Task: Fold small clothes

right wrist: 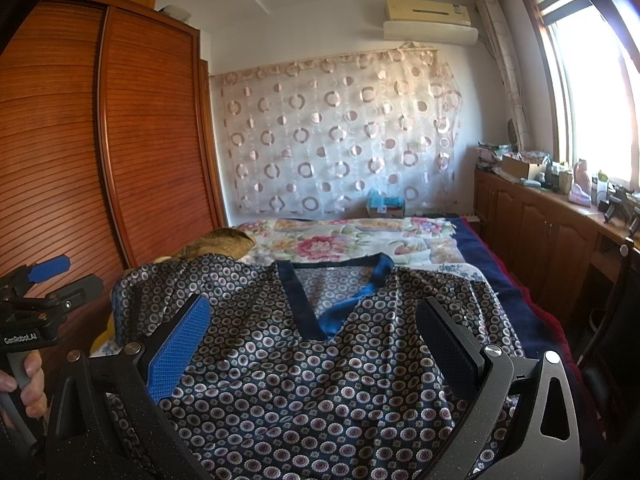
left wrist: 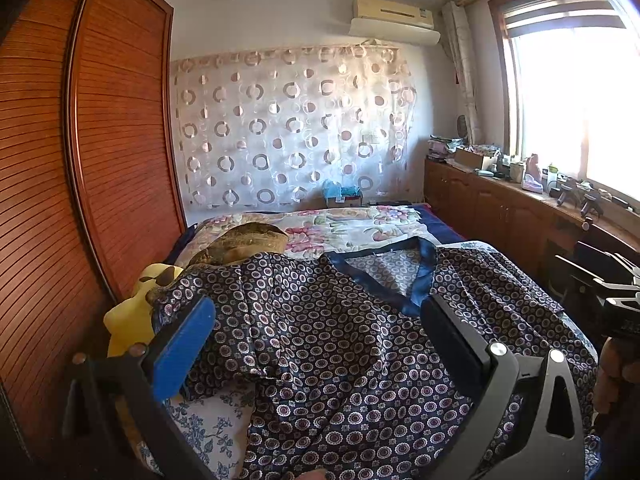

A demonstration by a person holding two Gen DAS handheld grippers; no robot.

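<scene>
A dark blue patterned top (left wrist: 340,340) with a plain blue V-neck trim (left wrist: 416,280) lies spread face up on the bed, collar toward the far wall; it also shows in the right wrist view (right wrist: 312,380). Its left sleeve is rumpled near the pillows. My left gripper (left wrist: 316,344) is open, held just above the garment's left half, holding nothing. My right gripper (right wrist: 312,344) is open above the chest below the neckline (right wrist: 332,304), empty. The left gripper also shows at the left edge of the right wrist view (right wrist: 52,280), and the right one at the right edge of the left wrist view (left wrist: 612,292).
The bed carries a floral quilt (left wrist: 340,228) and a navy blanket edge (right wrist: 520,312). A yellow pillow (left wrist: 128,320) and a brown cushion (left wrist: 248,240) lie at the left by a wooden wardrobe (left wrist: 100,140). A cluttered wooden cabinet (left wrist: 520,208) runs under the window at right.
</scene>
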